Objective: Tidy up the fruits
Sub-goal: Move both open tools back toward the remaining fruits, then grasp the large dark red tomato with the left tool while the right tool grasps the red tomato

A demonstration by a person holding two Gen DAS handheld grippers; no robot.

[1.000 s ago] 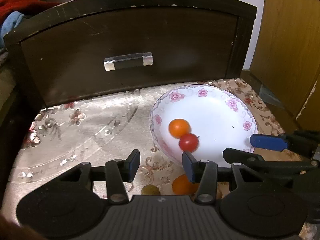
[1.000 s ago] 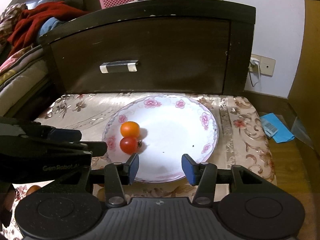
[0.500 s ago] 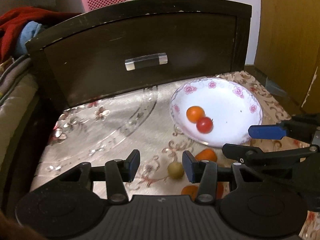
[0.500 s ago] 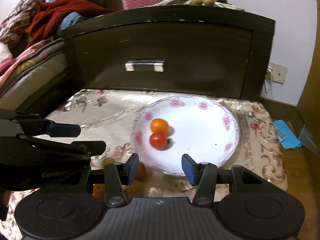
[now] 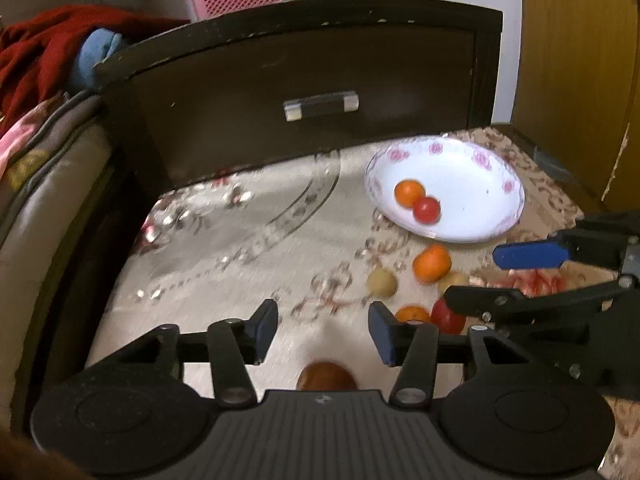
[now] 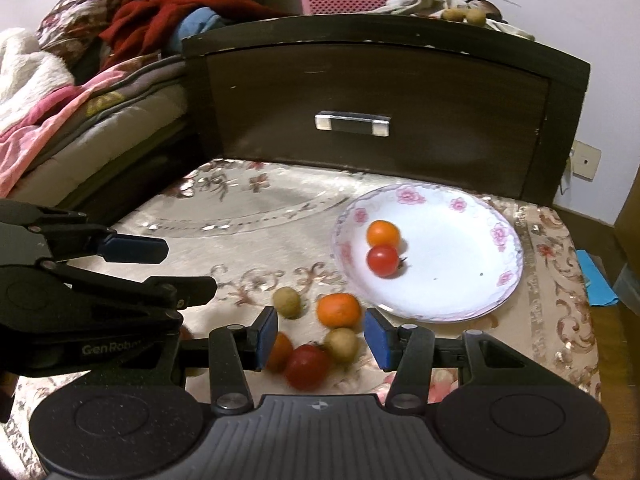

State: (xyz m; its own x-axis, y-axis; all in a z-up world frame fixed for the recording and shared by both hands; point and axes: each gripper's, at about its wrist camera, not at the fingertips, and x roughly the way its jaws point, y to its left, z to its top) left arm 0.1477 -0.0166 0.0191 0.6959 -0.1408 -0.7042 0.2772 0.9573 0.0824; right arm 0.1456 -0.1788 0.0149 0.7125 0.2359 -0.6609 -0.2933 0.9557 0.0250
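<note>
Both grippers held low over the tabletop (image 6: 248, 216), aimed toward the dark drawer front (image 6: 376, 120). Left gripper (image 5: 323, 327): fingers apart, nothing between them, bare cloth ahead. Right gripper (image 6: 320, 330): fingers apart, hovering over the loose fruit cluster, clamped on nothing.

Fruit: floral plate (image 6: 472, 272) sits at the right, near the drawer front, holding a small orange (image 6: 383, 233) touching a red tomato (image 6: 383, 260). Off the plate, just beside its near rim: a mandarin (image 6: 338, 310), two tan round fruits (image 6: 286, 301) (image 6: 341, 344), a bigger red fruit (image 6: 307, 365) and another orange one (image 6: 280, 351) half hidden behind the right gripper's left finger. One brownish fruit (image 5: 326, 376) sits right under the left gripper's body; blurred.

Room: left and middle of the tabletop open. The drawer front blocks the far edge, the bed (image 6: 80, 136) borders the left side. The loose fruits are packed close, some touching. The two grippers sit side by side, near each other.
</note>
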